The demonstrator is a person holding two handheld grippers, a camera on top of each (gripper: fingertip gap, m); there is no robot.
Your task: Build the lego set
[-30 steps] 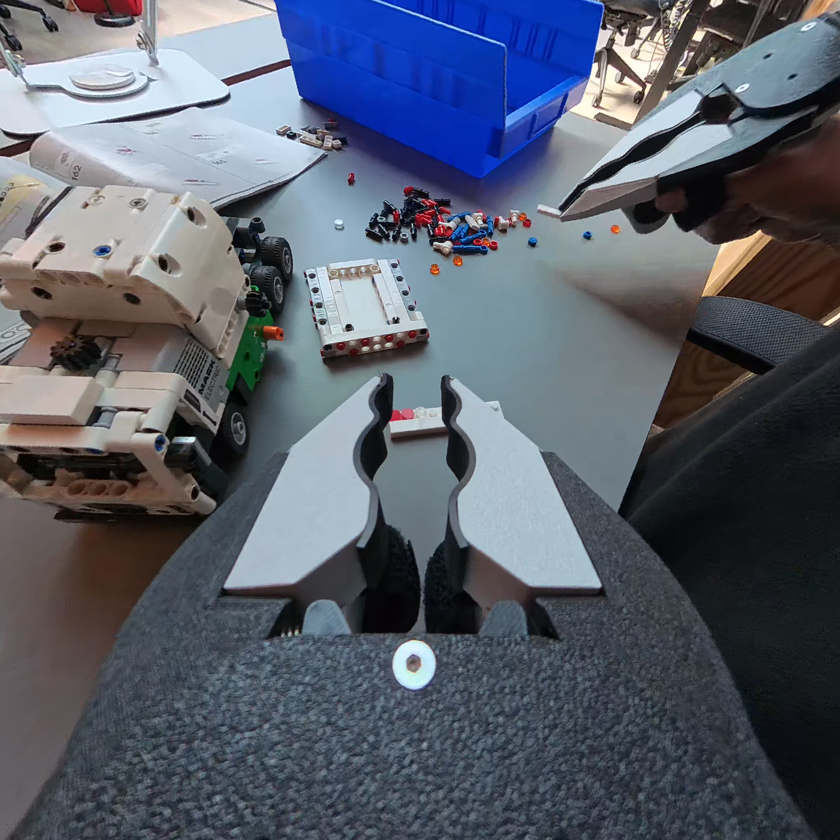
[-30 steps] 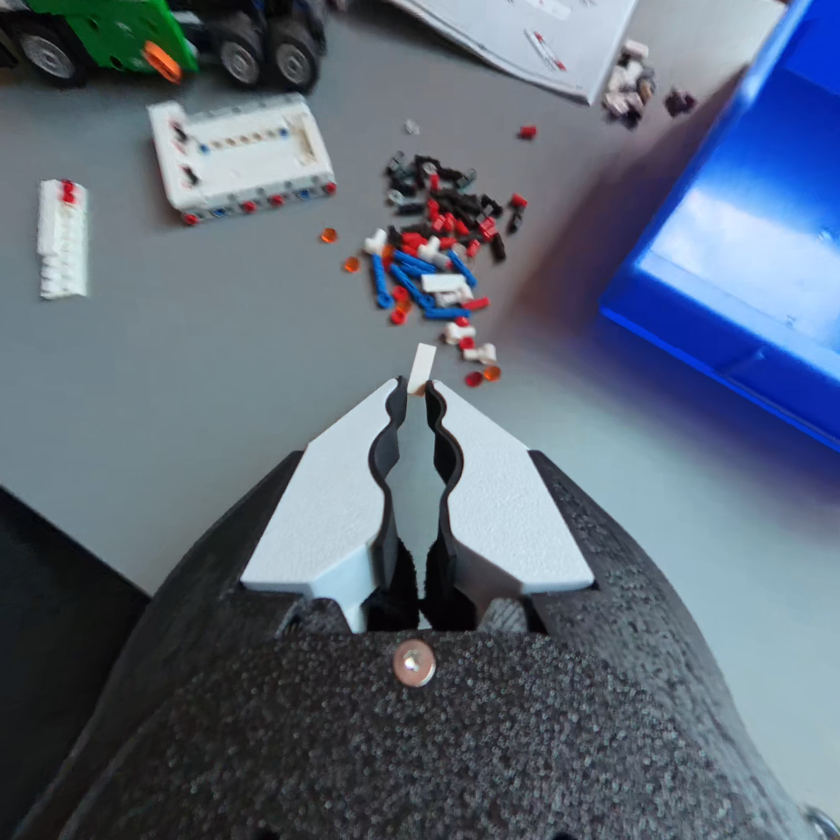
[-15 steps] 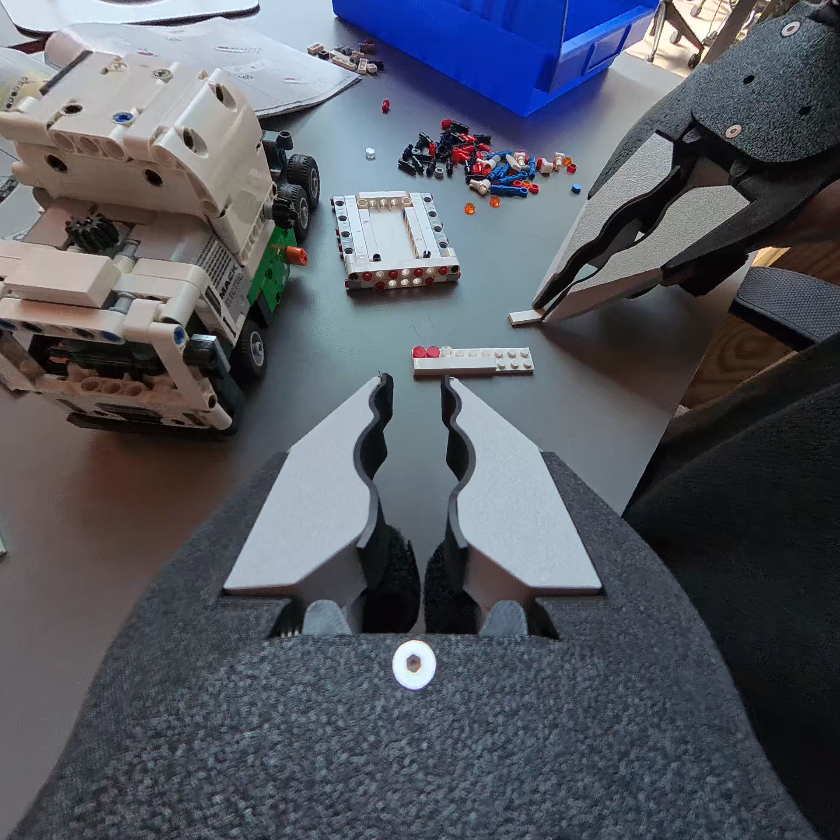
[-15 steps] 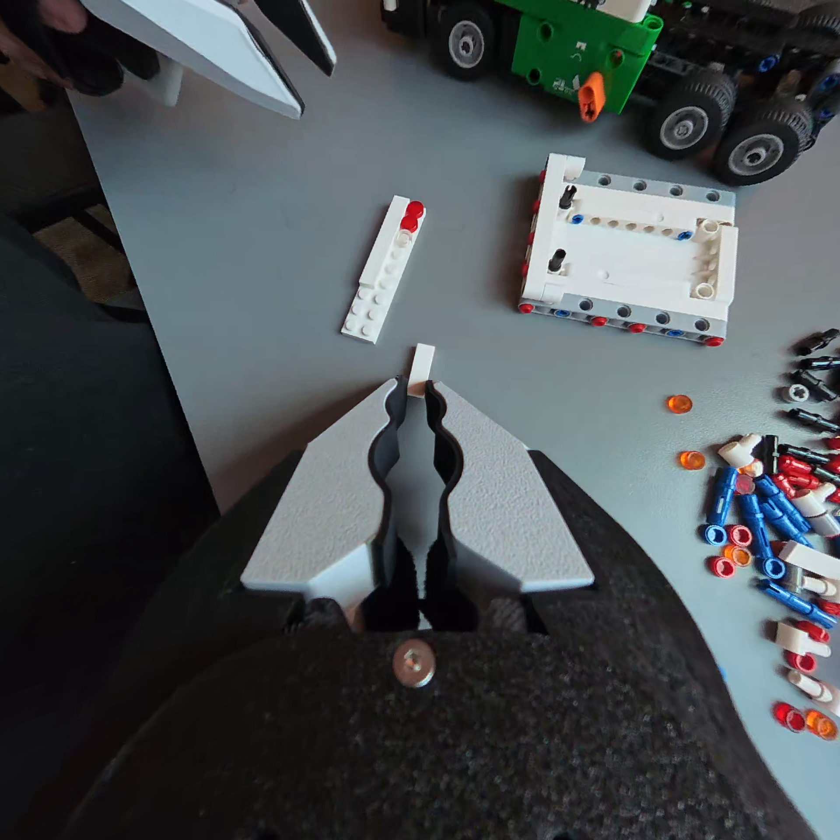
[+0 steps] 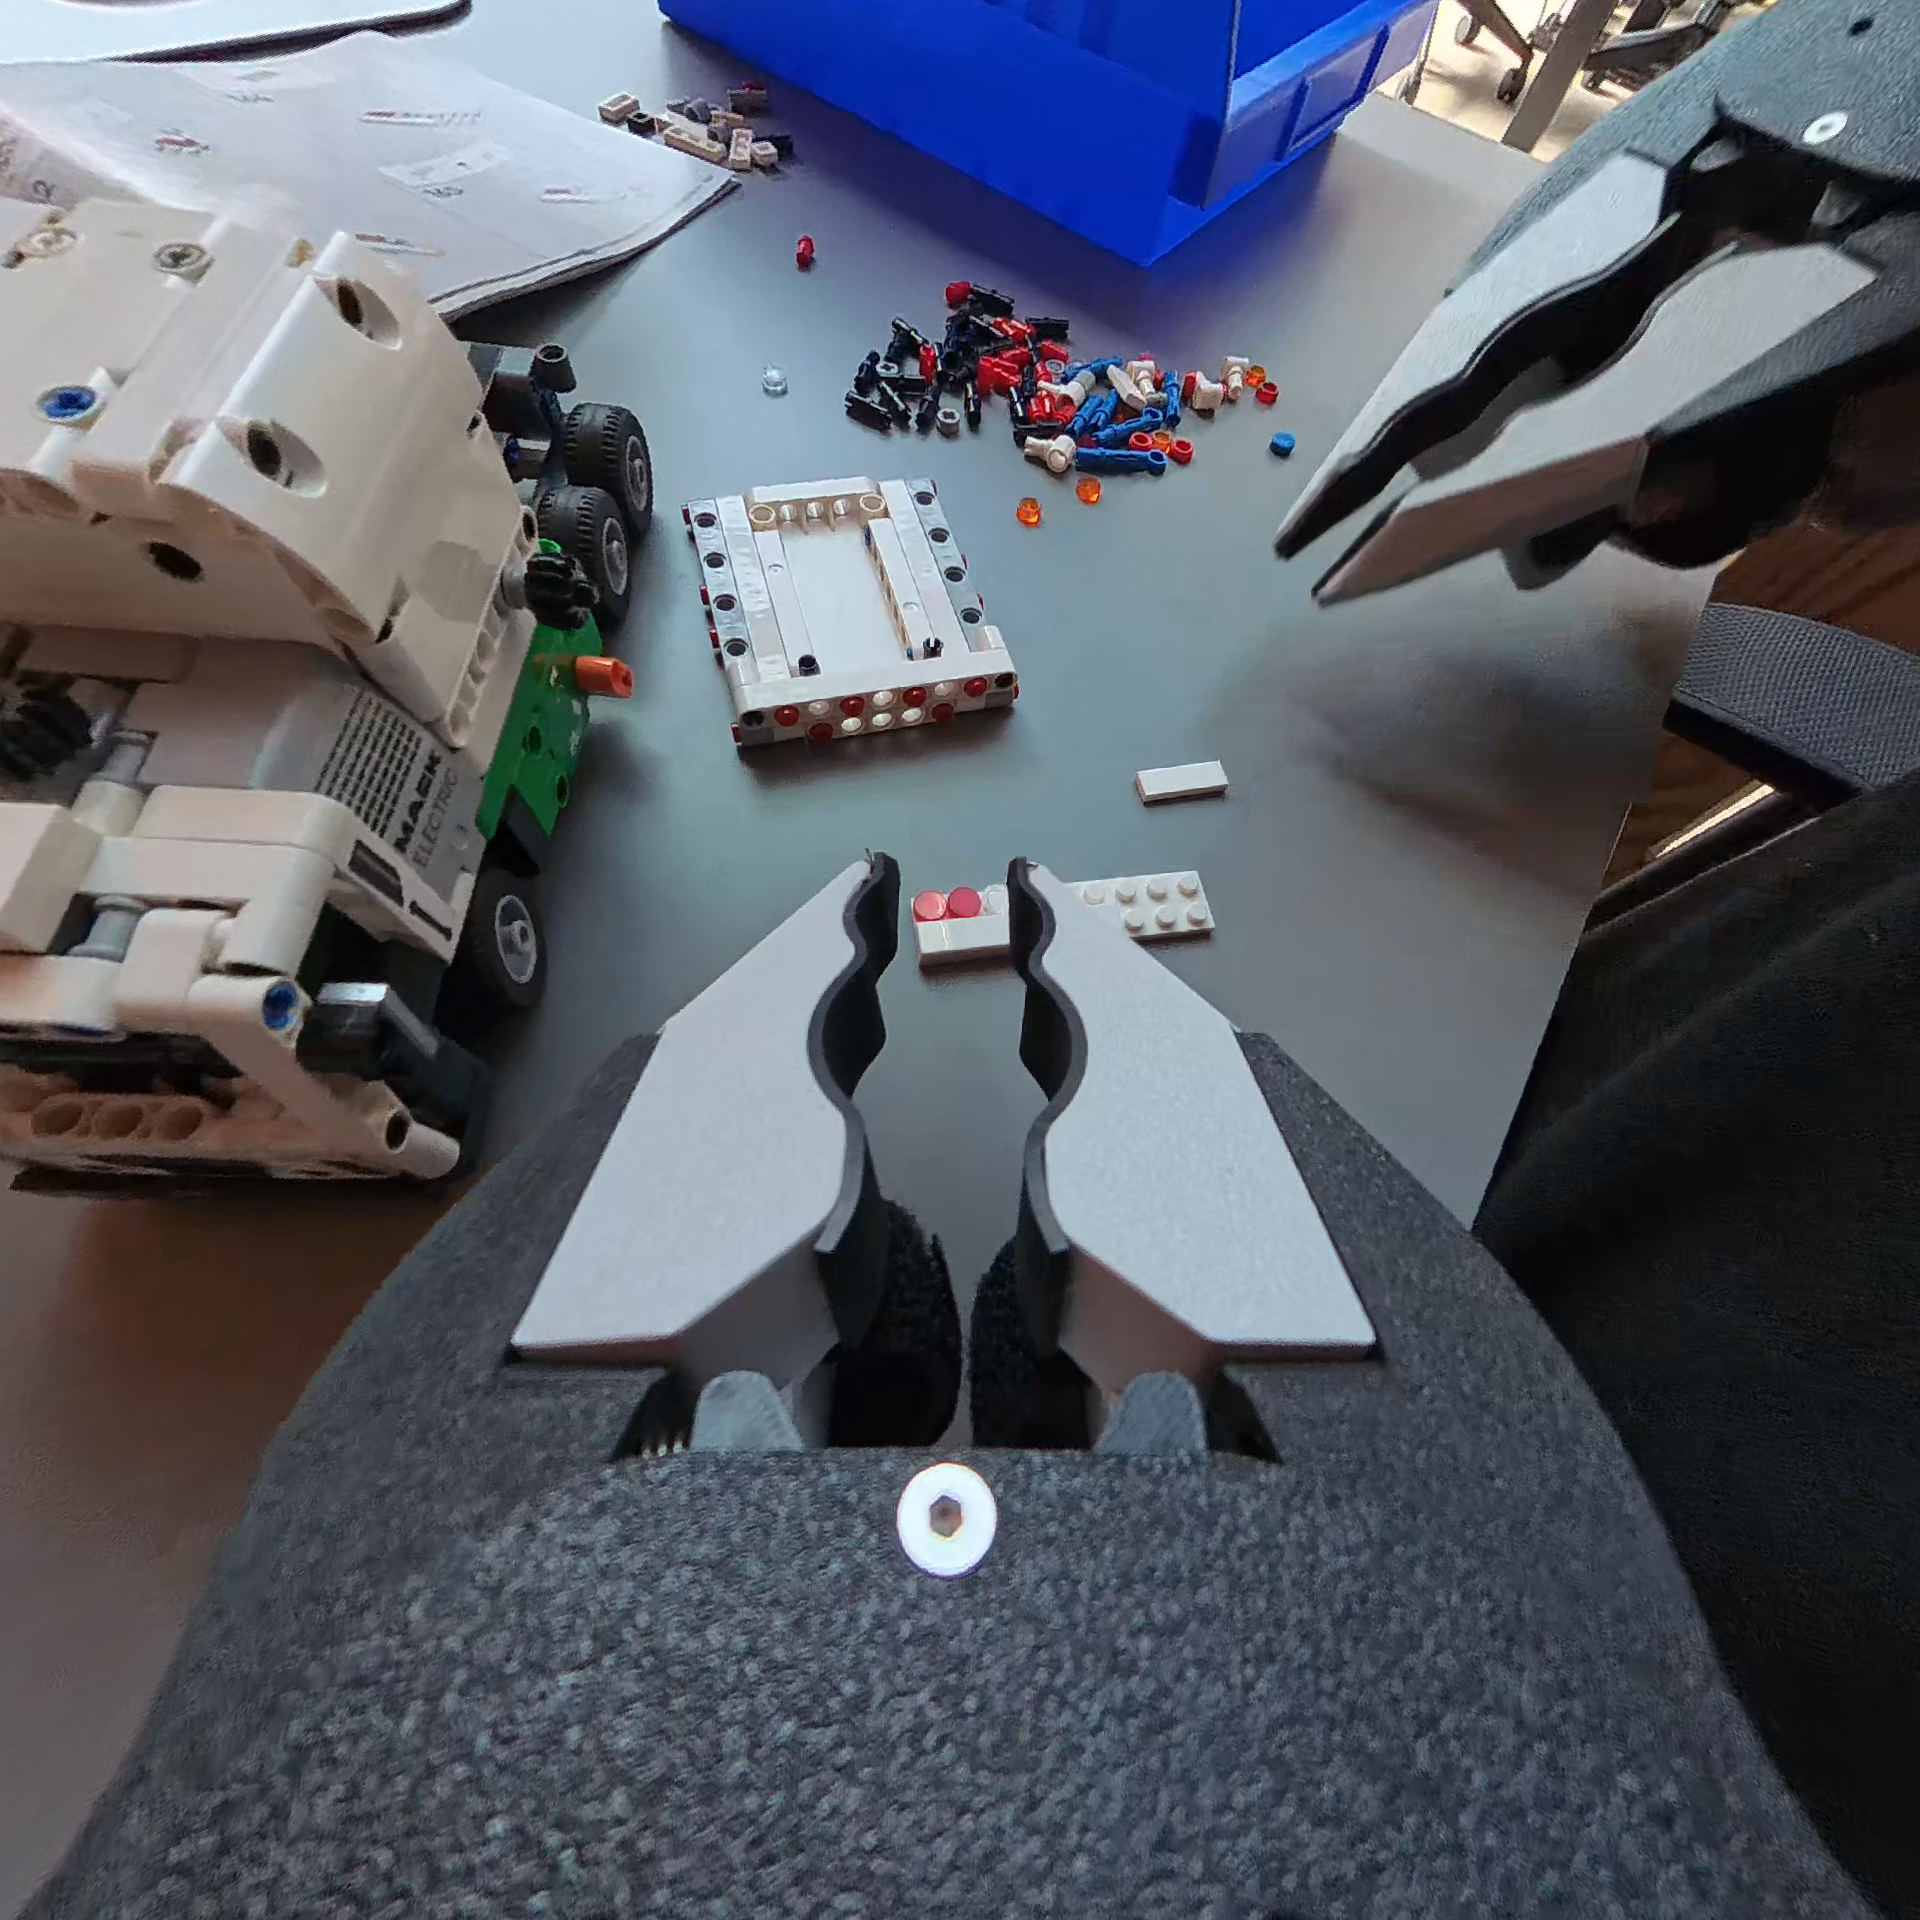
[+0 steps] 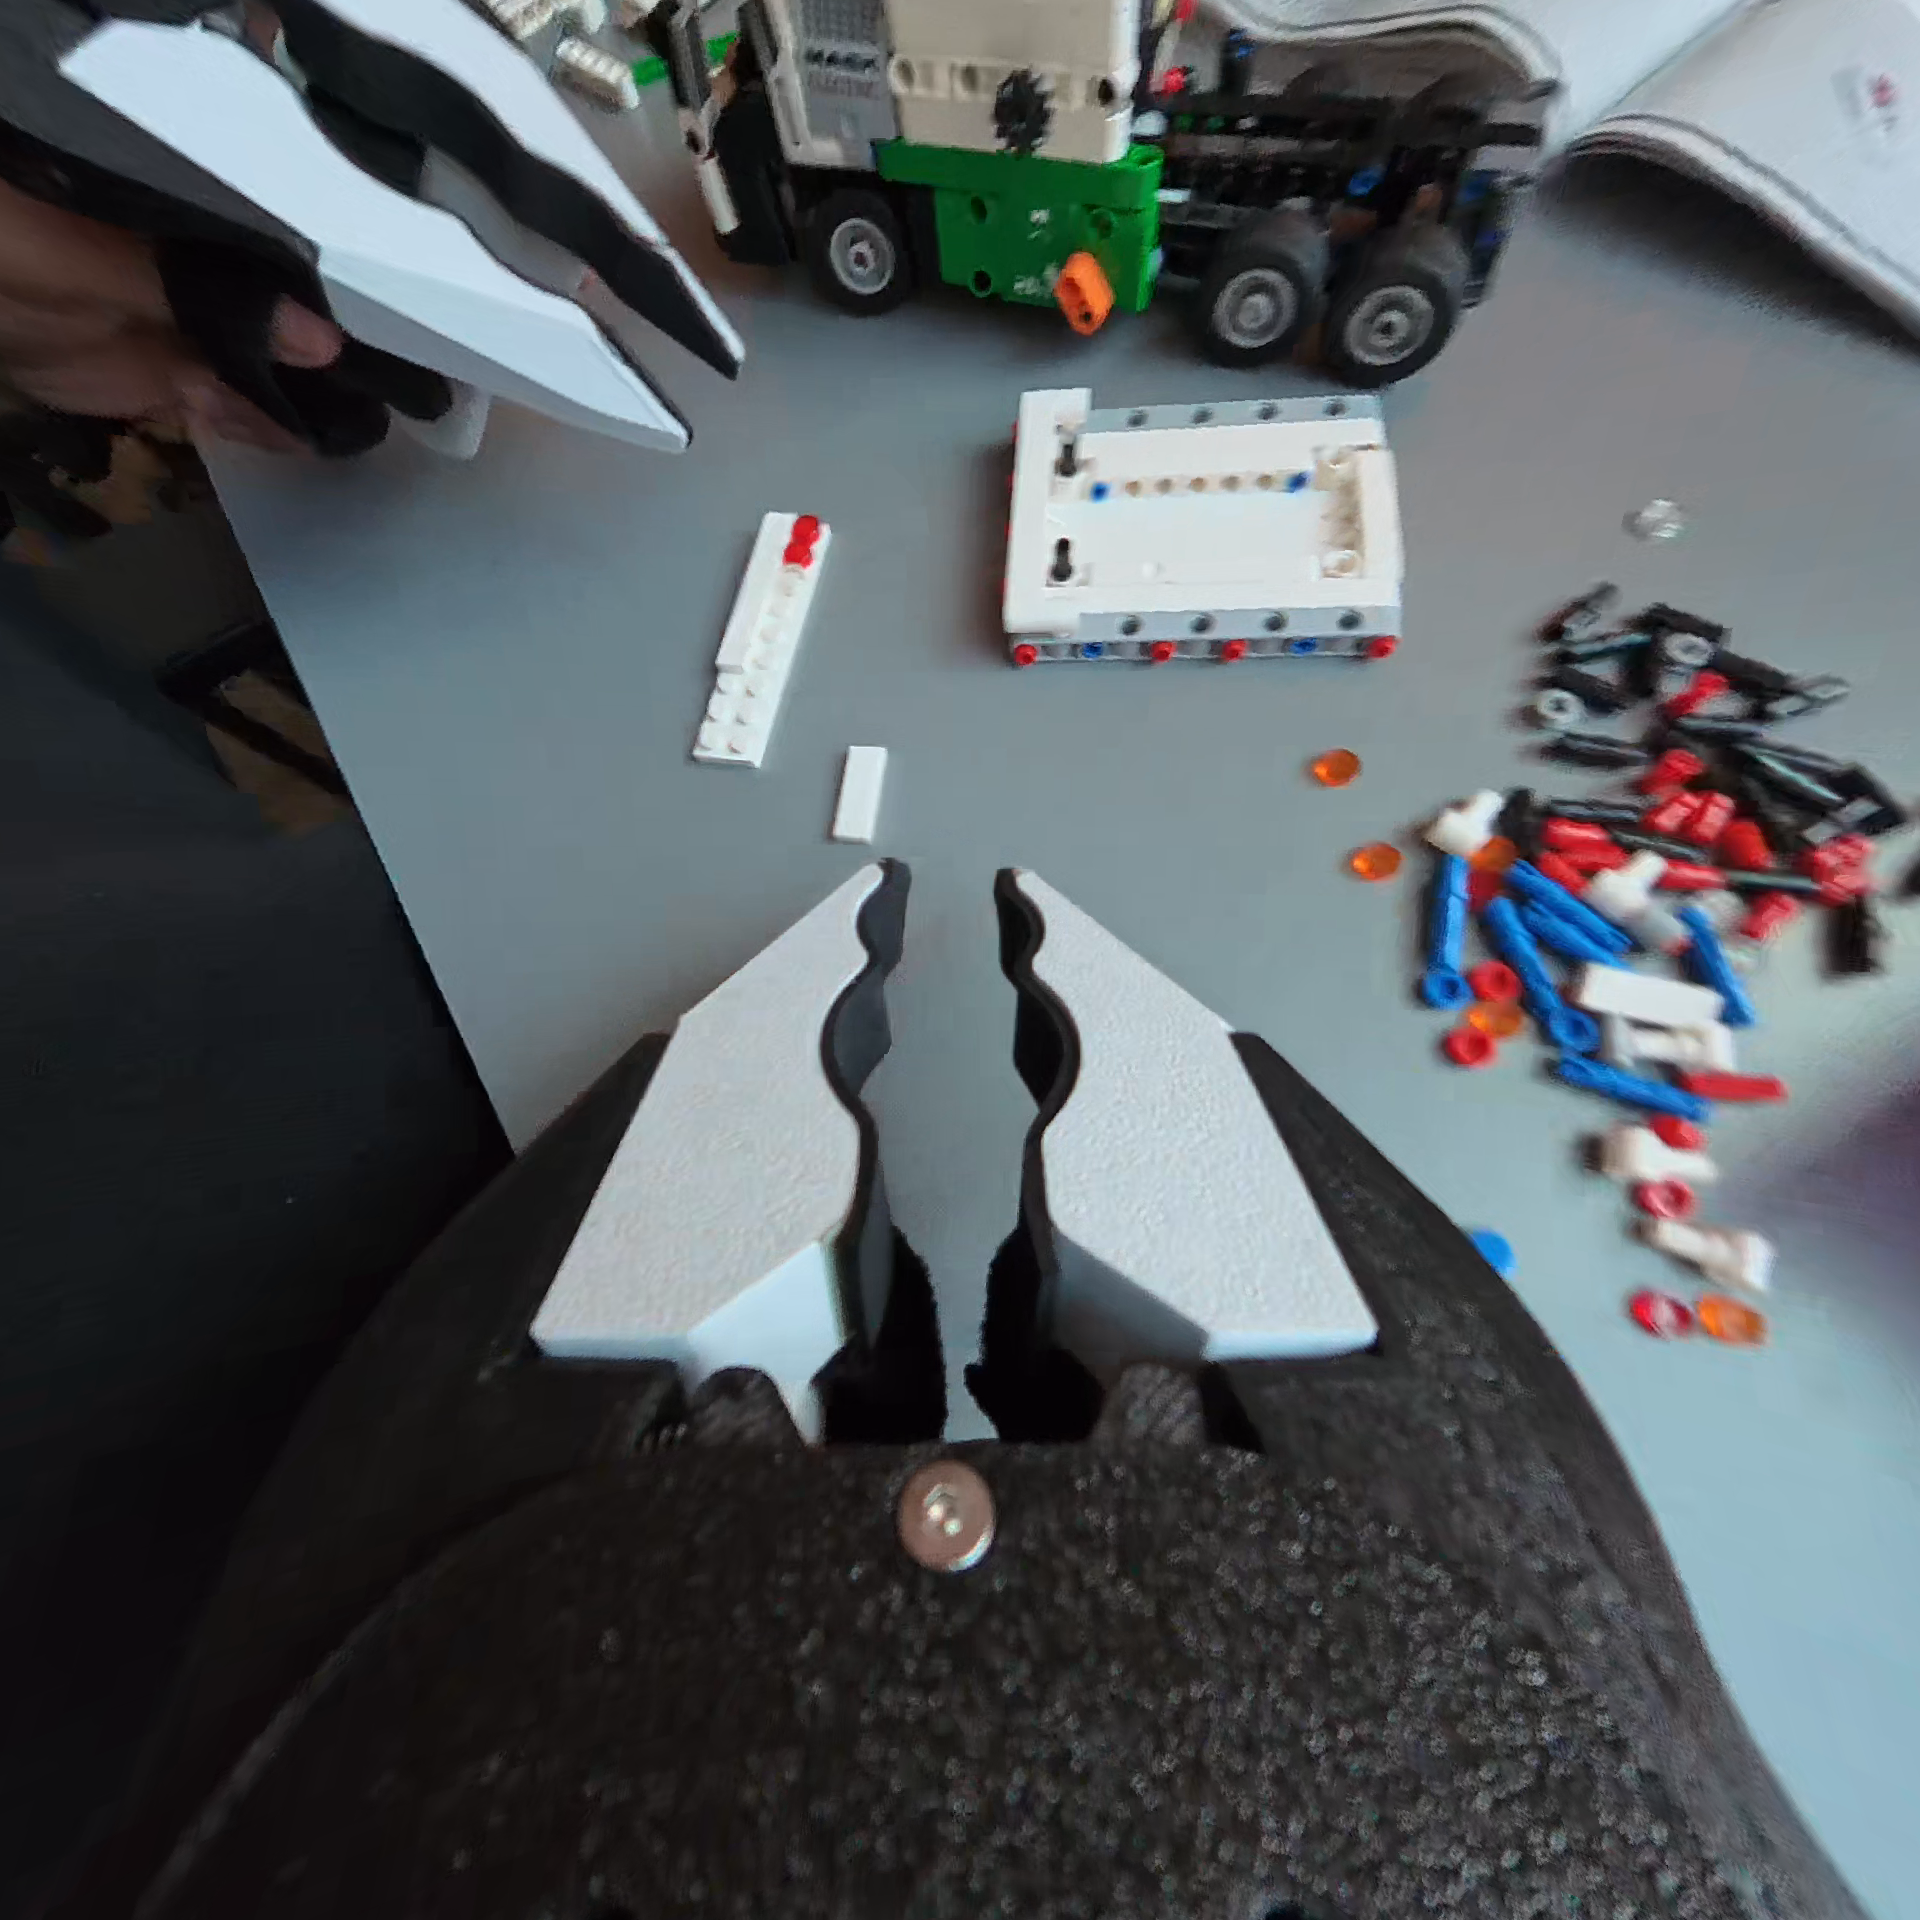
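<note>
My left gripper [image 5: 951, 873] is open and empty. Its tips hover at a long white studded plate [image 5: 1143, 914] with two red round studs at its left end, which lies flat on the dark table; the right finger hides the plate's middle. My right gripper [image 6: 948, 878] is open and empty, just behind a small flat white tile [image 6: 859, 793] lying on the table. The tile also shows in the left wrist view [image 5: 1181, 781], with the right gripper [image 5: 1314, 566] raised above and to its right. The plate [image 6: 764, 644] lies left of the tile, below the left gripper [image 6: 707, 400].
A white rectangular frame assembly [image 5: 847, 608] lies mid-table. A white and green toy truck [image 5: 260, 623] stands at the left. A pile of small red, blue and black parts [image 5: 1049, 400], a blue bin [image 5: 1039, 104] and a booklet [image 5: 364, 177] lie beyond. A chair arm [image 5: 1797, 696] is at the right. My right fingertips sit around 12 centimetres from my left ones. The plate [image 6: 764, 644] is about 4 centimetres from my left fingertips. The small flat white tile [image 6: 859, 793] sits 4 centimetres or so from the ends of my right fingers. The left camera catches it too, in the left wrist view [image 5: 1187, 777].
My right gripper opened and let go of the small white tile, which now lies on the table, and it drew back. My left gripper moved closer to the long white plate.
</note>
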